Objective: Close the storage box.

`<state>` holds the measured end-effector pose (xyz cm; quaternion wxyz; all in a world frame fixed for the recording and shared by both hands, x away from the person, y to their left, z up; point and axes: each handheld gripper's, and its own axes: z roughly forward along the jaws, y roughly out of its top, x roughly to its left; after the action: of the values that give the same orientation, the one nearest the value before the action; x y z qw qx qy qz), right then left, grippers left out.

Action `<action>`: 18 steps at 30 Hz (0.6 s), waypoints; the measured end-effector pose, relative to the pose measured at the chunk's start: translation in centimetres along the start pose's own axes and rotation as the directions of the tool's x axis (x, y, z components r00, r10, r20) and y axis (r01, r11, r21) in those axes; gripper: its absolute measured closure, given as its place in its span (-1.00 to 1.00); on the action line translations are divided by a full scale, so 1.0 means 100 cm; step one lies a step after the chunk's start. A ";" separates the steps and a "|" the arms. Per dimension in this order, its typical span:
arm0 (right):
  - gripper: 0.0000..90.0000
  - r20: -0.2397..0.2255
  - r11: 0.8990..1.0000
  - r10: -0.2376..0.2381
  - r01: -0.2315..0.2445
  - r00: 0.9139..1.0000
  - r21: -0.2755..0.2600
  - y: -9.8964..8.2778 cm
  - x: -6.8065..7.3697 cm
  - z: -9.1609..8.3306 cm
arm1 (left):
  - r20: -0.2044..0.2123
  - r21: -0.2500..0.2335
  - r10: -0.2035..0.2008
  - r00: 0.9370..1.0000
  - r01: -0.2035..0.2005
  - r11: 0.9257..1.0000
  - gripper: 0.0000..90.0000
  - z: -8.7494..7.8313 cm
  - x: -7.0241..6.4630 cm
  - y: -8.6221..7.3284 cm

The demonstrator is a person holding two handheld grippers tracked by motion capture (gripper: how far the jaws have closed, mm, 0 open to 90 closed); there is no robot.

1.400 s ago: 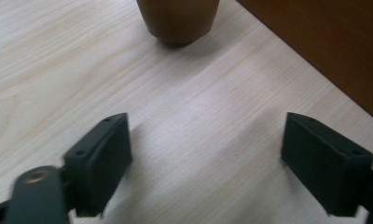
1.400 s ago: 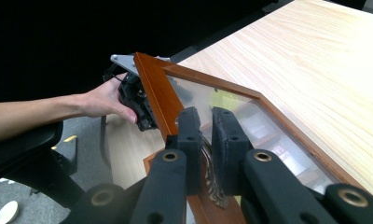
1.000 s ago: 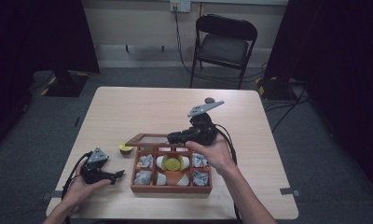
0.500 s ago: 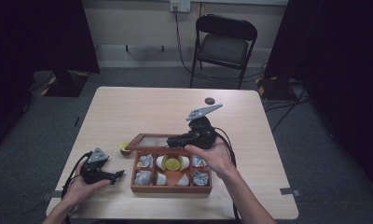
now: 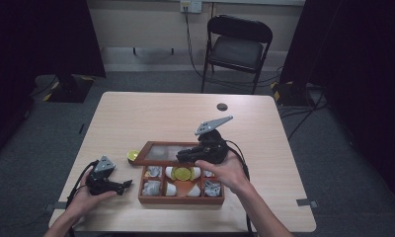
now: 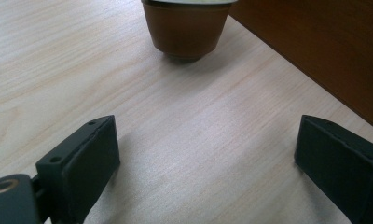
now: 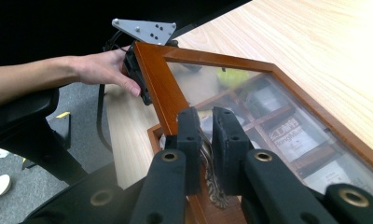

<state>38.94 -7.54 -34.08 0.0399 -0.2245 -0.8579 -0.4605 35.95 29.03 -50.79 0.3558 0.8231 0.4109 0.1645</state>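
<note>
reddish-brown box (image 5: 180, 199), pale wood-grain table (image 5: 151, 118), brown cup (image 6: 188, 28)

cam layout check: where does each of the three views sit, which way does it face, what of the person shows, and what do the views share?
High view: above the person's side, facing forward and down on the table; both forearms, left tool, right tool.
Left gripper view: on the left tool, low over the table, facing a brown cup; jaws wide apart.
Right gripper view: on the right tool, facing the box's glass lid; the left hand shows.
Shared: the wooden box and the table.
</note>
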 end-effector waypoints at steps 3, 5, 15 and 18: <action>0.82 -0.001 1.000 -0.002 0.002 1.000 0.007 -0.001 0.001 0.001 | 0.003 -0.001 -0.004 1.000 0.004 1.000 -0.87 0.000 0.000 0.000; 0.82 0.004 1.000 -0.009 0.009 1.000 0.014 -0.003 0.003 0.002 | 0.003 0.001 0.009 1.000 -0.009 1.000 -0.87 0.000 0.001 0.000; 0.82 -0.006 0.999 -0.017 0.017 1.000 0.034 -0.012 0.006 0.007 | 0.017 0.003 0.015 1.000 -0.015 1.000 -0.88 0.000 0.002 0.000; 0.82 -0.001 0.999 -0.023 0.023 1.000 0.038 -0.014 0.008 0.008 | 0.018 0.003 0.016 1.000 -0.016 1.000 -0.89 0.000 0.003 0.000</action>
<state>37.71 -7.27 -35.45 0.0389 -0.2139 -0.8689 -0.4448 36.13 29.20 -50.81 0.3571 0.8283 0.4014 0.1592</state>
